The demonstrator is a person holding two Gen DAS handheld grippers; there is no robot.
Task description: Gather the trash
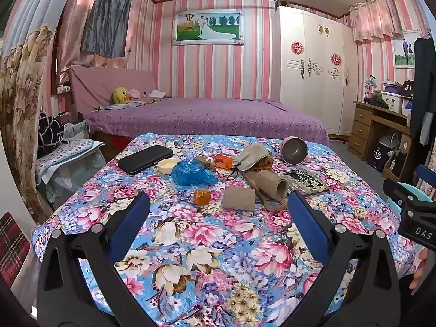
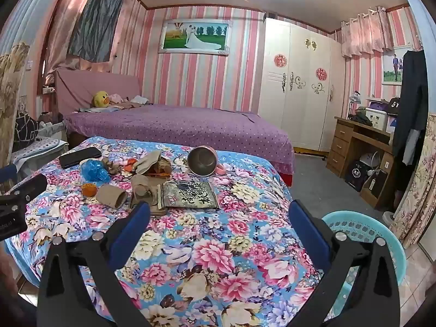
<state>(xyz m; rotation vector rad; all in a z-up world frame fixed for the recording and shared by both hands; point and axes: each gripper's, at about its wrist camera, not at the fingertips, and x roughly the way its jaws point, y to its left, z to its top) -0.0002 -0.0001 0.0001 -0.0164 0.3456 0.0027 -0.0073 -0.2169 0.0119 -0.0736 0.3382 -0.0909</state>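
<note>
Trash lies on a floral-clothed table (image 1: 218, 245): a crumpled blue plastic bag (image 1: 192, 173), an orange peel (image 1: 202, 196), two cardboard tubes (image 1: 239, 198) (image 1: 269, 182), and a grey pouch (image 1: 250, 156) on a brown pile. My left gripper (image 1: 218, 207) is open and empty, hovering just short of the peel and the near tube. My right gripper (image 2: 218, 215) is open and empty above the cloth, near a black printed packet (image 2: 188, 194). The bag (image 2: 94, 171), peel (image 2: 89, 189) and near tube (image 2: 111, 196) lie to its left. A light blue basket (image 2: 365, 231) stands to its right.
A black flat case (image 1: 145, 159), a white dish (image 1: 168, 165) and a tipped metal bowl (image 1: 294, 151) also lie on the table. Behind is a purple bed (image 1: 207, 120). A white wardrobe (image 1: 313, 76) and a wooden desk (image 1: 378, 125) stand at right.
</note>
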